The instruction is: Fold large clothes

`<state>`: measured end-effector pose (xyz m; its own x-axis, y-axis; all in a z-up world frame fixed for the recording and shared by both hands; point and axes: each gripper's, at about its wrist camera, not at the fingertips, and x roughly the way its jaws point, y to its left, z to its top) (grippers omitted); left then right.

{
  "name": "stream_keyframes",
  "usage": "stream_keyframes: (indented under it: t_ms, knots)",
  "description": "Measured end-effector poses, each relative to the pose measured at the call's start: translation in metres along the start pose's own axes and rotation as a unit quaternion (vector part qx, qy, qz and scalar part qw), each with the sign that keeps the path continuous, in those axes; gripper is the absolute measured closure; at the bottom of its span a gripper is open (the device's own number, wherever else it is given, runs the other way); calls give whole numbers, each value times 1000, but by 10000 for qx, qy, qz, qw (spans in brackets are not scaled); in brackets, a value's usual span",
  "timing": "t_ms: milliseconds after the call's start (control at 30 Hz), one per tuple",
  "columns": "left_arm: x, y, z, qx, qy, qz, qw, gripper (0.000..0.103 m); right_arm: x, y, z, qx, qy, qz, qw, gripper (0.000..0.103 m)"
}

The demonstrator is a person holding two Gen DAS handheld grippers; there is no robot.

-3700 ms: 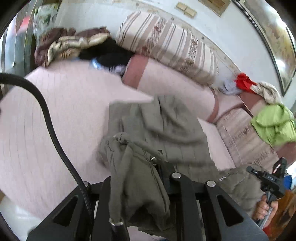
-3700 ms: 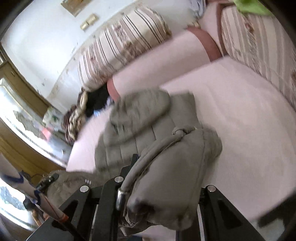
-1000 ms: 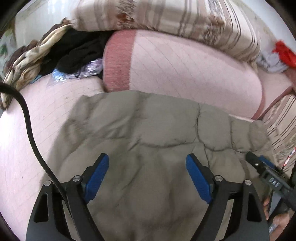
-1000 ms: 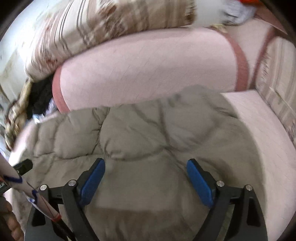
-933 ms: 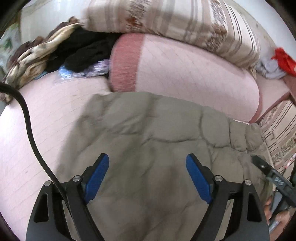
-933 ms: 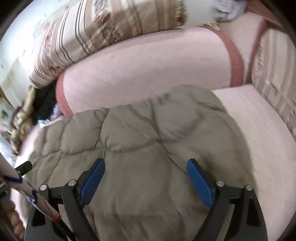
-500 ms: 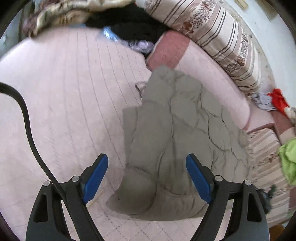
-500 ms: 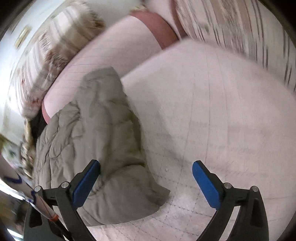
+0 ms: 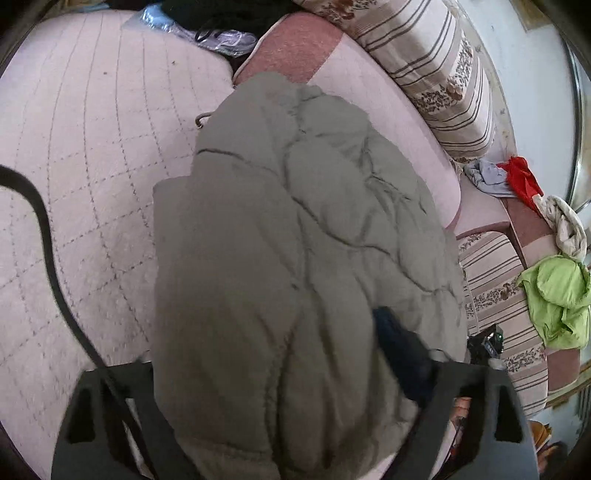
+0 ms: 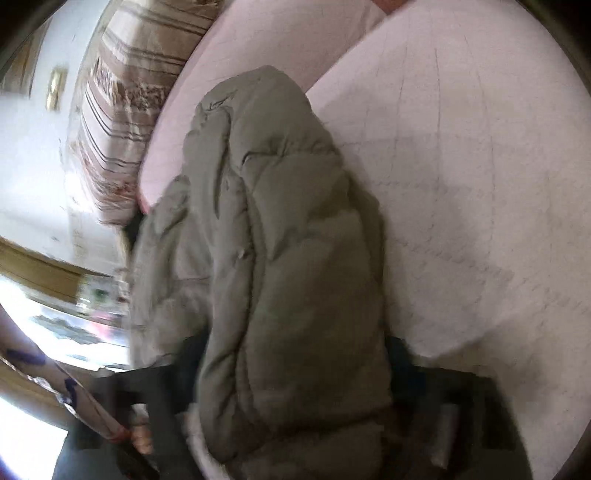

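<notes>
A grey-olive puffer jacket lies folded into a long bundle on the pink quilted bed cover. Its near end fills the gap of my left gripper. The jaws are closing, the blue right pad sinks into the padding, and the left pad is hidden under the fabric. In the right wrist view the jacket is blurred. Its near end sits squeezed between the closing jaws of my right gripper. That right gripper also shows at the jacket's right side.
A pink bolster and a striped cushion lie behind the jacket. Dark clothes are piled at the back left. A red cloth and a green garment lie at the right. A black cable crosses the left.
Both grippers have pulled back from the jacket's middle and dropped to its near end. Their jaws, wide and empty before, now narrow around that end.
</notes>
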<state>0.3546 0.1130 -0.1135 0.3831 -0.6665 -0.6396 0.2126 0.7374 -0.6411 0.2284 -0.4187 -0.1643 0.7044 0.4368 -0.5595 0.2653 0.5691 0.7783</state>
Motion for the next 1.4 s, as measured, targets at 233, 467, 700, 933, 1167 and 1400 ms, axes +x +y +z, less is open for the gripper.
stream_keyframes:
  t_ms: [233, 467, 700, 933, 1167, 1400]
  knots:
    - [-31, -33, -23, 314, -61, 125, 9994, 42, -51, 27, -29, -490, -45, -22, 9988, 54]
    - [-26, -20, -40, 253, 40, 486, 9985, 34, -72, 10, -37, -509, -384, -894, 9940, 17]
    - [-28, -17, -49, 360, -31, 694, 9969, 34, -66, 33, -29, -826, -531, -1002, 9901, 60]
    - [-27, -15, -50, 354, -32, 787, 9963, 32, -48, 36, -22, -760, -599, -1303, 9867, 60]
    - [-23, -26, -50, 627, -89, 1080, 9921, 29, -65, 40, -40, -1073, -633, -1689, 9777, 60]
    - [-51, -33, -51, 590, -305, 1177, 9908, 30, -106, 67, -50, -1377, -1654, -2541, 9429, 47]
